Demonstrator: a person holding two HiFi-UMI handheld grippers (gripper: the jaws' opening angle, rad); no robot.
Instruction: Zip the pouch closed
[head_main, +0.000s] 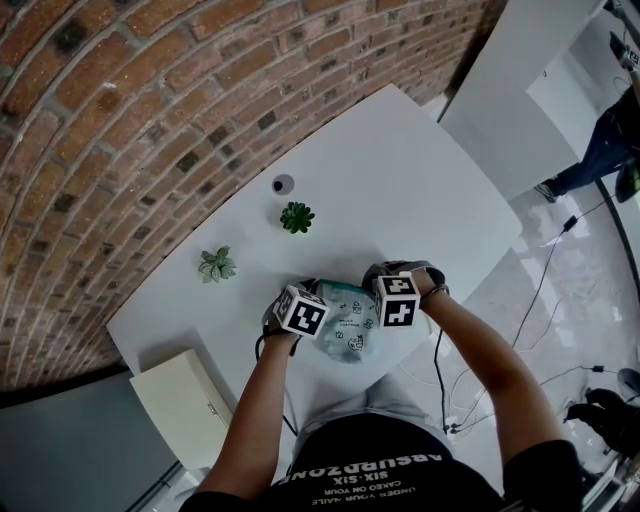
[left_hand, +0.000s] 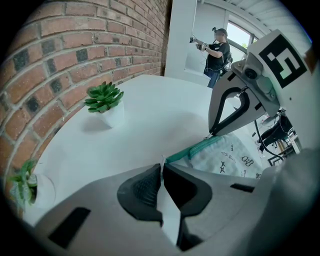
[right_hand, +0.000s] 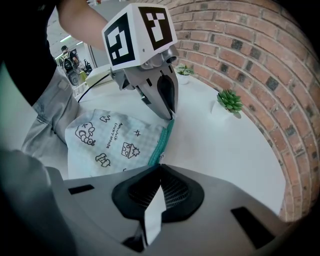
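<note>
Two claws, both closed down, both at the pouch (head_main: 352, 326). Left claw (left_hand: 161, 168): jaws almost together with only a sliver between the pads, nipping one end of the teal zip band (left_hand: 196, 149). A thin pale scrap pokes up at the tips. Right claw (right_hand: 159, 168): jaws fully together, tips pinched onto the other end of that band. A tiny pale bit sits at the tips, too small to say whether it is the zip pull. Each claw shows in the other's view, its tips down on the band. The pouch lies on the white table (head_main: 400, 170) at the 6 o'clock edge, nearest my body; it is pale, printed with small black cartoon figures. In the head view the left marker cube (head_main: 302, 311) and right marker cube (head_main: 397, 300) cover both sets of jaws and most of the zip, so the grips read only from the claw views. Whether the zip is open or closed along its length, I cannot tell. From the pouch: dark green succulent (head_main: 297, 217) at 11 o'clock, small grey round thing (head_main: 283, 184) beyond it, hard to identify; pale succulent (head_main: 217, 265) at 10 o'clock; cream box (head_main: 180, 395) at 8 o'clock, off the table. Person (head_main: 600, 150) at 2 o'clock, cut off by the frame edge.
</note>
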